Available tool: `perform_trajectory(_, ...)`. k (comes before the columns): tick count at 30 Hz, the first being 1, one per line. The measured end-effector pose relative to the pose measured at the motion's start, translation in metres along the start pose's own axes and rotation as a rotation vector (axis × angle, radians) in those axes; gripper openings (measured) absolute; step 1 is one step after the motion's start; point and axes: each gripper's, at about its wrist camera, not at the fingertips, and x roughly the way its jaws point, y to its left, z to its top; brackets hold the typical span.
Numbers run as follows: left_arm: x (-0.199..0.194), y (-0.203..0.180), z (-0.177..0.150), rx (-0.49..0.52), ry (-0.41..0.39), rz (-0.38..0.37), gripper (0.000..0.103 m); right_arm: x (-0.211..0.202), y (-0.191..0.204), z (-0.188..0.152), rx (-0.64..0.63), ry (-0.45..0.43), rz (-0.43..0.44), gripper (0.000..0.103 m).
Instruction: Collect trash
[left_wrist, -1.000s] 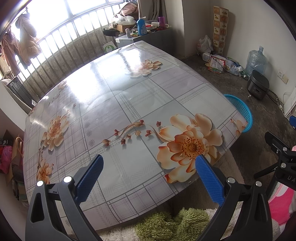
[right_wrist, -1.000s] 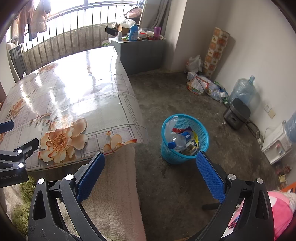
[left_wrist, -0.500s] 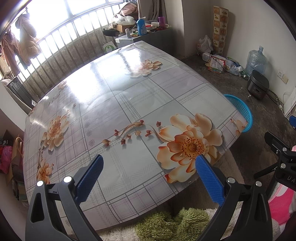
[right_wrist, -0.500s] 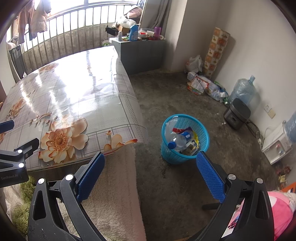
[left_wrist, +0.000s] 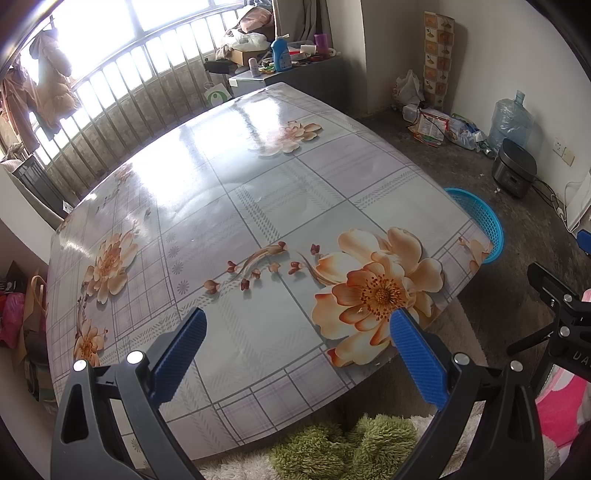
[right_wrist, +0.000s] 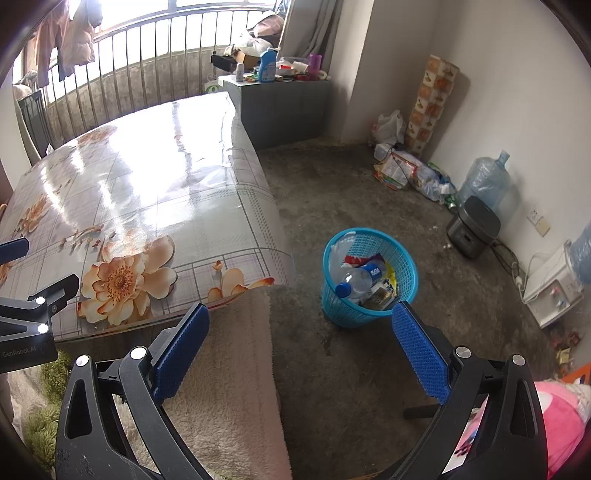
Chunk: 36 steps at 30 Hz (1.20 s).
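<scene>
A blue mesh waste basket (right_wrist: 332, 291) stands on the floor to the right of the table. In it lie a clear plastic bottle (right_wrist: 356, 282) with a blue cap and several wrappers. Its rim shows past the table's right edge in the left wrist view (left_wrist: 480, 218). My left gripper (left_wrist: 295, 347) is open and empty above the near edge of the floral table (left_wrist: 258, 206). My right gripper (right_wrist: 301, 341) is open and empty above the floor, near the basket. No trash shows on the tabletop.
A fluffy cream blanket (right_wrist: 229, 398) and green rug (left_wrist: 354, 446) lie below the table's near edge. A rice cooker (right_wrist: 472, 229), a water jug (right_wrist: 484, 181), bags and a cabinet (right_wrist: 280, 107) stand along the walls. Railings run behind the table.
</scene>
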Motion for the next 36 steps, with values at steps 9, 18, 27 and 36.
perform_trajectory(9,0.0,0.0,0.0002,0.0,0.001,0.0,0.098,0.0,0.0,-0.0007,-0.002,0.001,0.001,0.095)
perform_trajectory(18,0.0003,-0.0001,-0.0002,0.001,0.001,-0.001,0.097,-0.0005,0.0005,-0.0008,-0.002,0.001,0.001,0.095)
perform_trajectory(27,0.0003,-0.0001,0.0,0.001,0.002,-0.001,0.098,-0.0004,0.0005,-0.0002,-0.002,0.002,0.001,0.095)
perform_trajectory(36,0.0011,-0.0003,-0.0019,0.003,0.004,-0.002,0.097,-0.0004,0.0002,-0.0001,-0.002,0.003,0.001,0.095)
